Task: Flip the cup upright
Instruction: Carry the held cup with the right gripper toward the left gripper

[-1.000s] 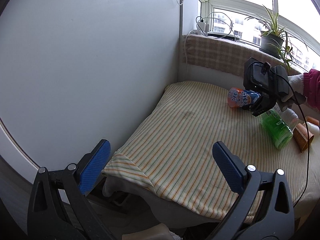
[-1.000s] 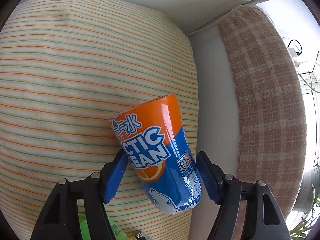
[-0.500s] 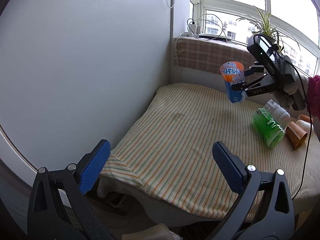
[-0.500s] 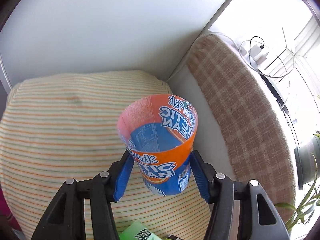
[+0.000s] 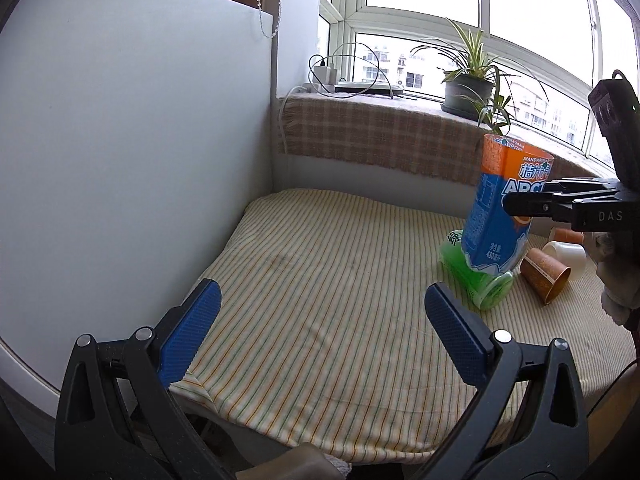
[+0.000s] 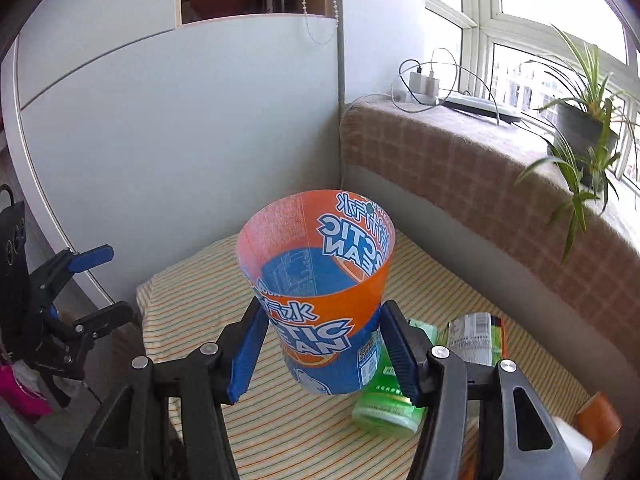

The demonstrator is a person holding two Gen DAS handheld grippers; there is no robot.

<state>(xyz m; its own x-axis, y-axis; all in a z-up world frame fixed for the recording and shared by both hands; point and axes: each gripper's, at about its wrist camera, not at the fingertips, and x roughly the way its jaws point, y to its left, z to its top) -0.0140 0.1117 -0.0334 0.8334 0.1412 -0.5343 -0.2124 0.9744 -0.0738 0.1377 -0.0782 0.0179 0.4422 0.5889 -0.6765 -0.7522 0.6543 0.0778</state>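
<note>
While my right gripper (image 6: 320, 350) clamps the orange and blue cup (image 6: 320, 300) by its lower half, the cup stands mouth-up in the air at the centre of the right wrist view, clear of the striped cushion (image 6: 300, 432). Its blue pads (image 6: 246, 354) press both sides of the cup wall. Looking into the cup I see only its printed inner wall and nothing inside. Behind and below it, a green bottle (image 6: 386, 400) lies on its side on the cushion. At the right of the left wrist view, a brown paper cup (image 5: 546, 278) and a white cup (image 5: 566, 254) also lie tipped over. My left gripper (image 5: 320, 324) fills the bottom of that view, spread wide and holding nothing.
</note>
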